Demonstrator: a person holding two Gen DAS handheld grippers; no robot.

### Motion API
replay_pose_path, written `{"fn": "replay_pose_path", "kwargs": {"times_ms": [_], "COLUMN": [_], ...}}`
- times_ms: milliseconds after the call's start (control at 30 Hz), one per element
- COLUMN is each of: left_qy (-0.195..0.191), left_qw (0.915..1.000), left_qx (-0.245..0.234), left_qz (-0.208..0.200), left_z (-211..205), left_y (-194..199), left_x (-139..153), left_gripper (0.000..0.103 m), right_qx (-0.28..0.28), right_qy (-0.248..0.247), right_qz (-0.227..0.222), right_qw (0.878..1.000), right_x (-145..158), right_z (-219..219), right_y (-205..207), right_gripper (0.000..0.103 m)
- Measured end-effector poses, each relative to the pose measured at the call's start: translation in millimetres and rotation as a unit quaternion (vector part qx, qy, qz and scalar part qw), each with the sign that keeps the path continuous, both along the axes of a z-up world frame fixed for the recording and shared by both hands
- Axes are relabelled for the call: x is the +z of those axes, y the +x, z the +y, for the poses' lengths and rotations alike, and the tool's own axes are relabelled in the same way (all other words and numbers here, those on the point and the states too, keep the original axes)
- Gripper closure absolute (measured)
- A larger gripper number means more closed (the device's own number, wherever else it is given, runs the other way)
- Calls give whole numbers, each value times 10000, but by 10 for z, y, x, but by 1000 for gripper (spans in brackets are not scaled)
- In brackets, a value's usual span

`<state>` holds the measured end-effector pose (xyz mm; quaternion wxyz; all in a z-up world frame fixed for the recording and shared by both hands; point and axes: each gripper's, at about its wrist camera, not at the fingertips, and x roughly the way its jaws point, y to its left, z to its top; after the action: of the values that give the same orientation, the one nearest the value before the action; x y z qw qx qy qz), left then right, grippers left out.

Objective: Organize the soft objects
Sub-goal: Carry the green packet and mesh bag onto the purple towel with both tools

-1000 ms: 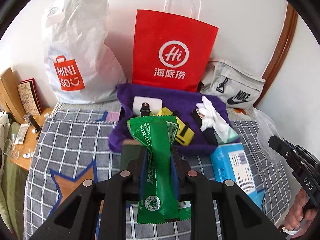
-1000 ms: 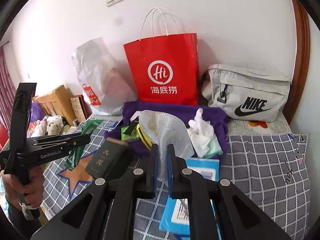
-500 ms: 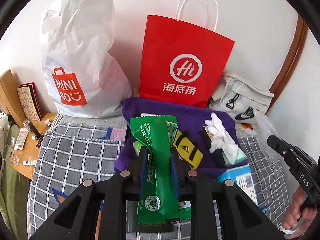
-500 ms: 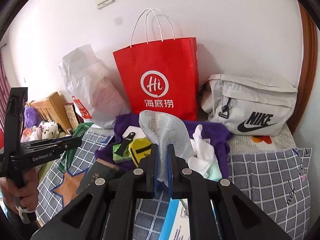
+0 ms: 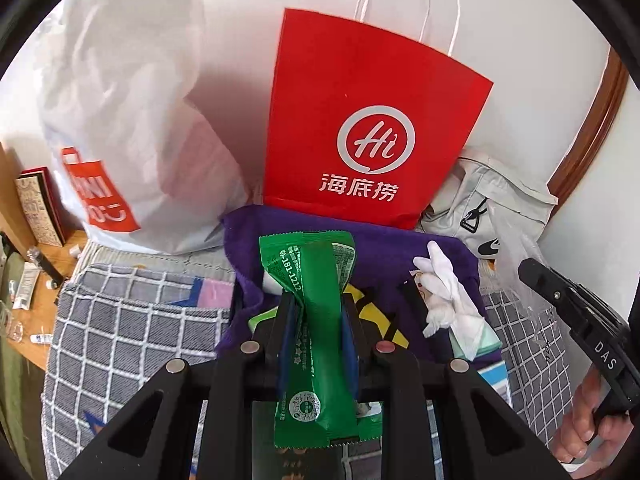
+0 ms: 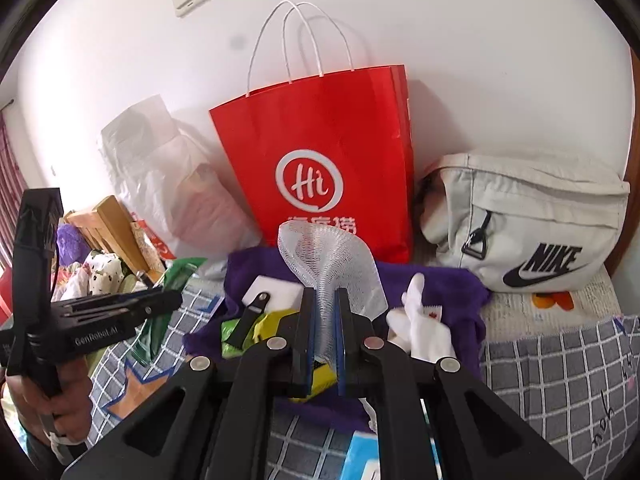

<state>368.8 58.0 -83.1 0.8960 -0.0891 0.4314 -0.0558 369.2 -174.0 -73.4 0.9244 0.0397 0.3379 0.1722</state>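
Note:
My left gripper [image 5: 316, 312] is shut on a green foil packet [image 5: 312, 320] that sticks up between its pads, over the purple cloth [image 5: 384, 244]. My right gripper [image 6: 325, 300] is shut on a clear ribbed plastic piece [image 6: 328, 256]. Both hang in front of the red paper bag [image 5: 372, 120] that leans on the wall. On the purple cloth [image 6: 440, 284] lie a white glove [image 6: 420, 320], a yellow item [image 6: 276, 320] and a white card with a black strap [image 6: 268, 294]. From the right wrist view the left gripper [image 6: 176, 300] and its green packet [image 6: 160, 320] show at the left.
A white plastic bag [image 5: 132, 120] stands left of the red bag, a grey Nike bag [image 6: 528, 220] to its right. A checked grey blanket [image 5: 132, 332] covers the bed. A blue and white box [image 6: 364, 460] lies near the front. A wooden bedside surface [image 5: 24, 280] holds small items.
Both grippers have moved toward the wall with their loads; the red bag and the purple cloth loom larger and closer in both views. The grips have not changed.

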Motion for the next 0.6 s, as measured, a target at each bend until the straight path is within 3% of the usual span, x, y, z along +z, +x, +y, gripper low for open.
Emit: {"fn": "replay_pose_path", "kwargs": {"times_ms": [433,533,600], "left_qy": [-466,-824,-849], "left_qw": [9984,9952,9943], "left_qx": [-205,-345,-398], "left_qz": [249,401,505], "left_z": [-152,-123,-147], "left_y": [533,609,666], "left_x": [-361,-483,-550], "left_gripper": [82,82,82], "right_qx": [-204,-213,-212], "right_qy": [-93,-107,-87], "right_qz": [405,533,639], "right_qw": [9989,9983,9977], "right_x": [-389,-488,-560], "right_z": [-206,-232,-237], "right_y": [398,470,518], "right_gripper": [95,95,95]}}
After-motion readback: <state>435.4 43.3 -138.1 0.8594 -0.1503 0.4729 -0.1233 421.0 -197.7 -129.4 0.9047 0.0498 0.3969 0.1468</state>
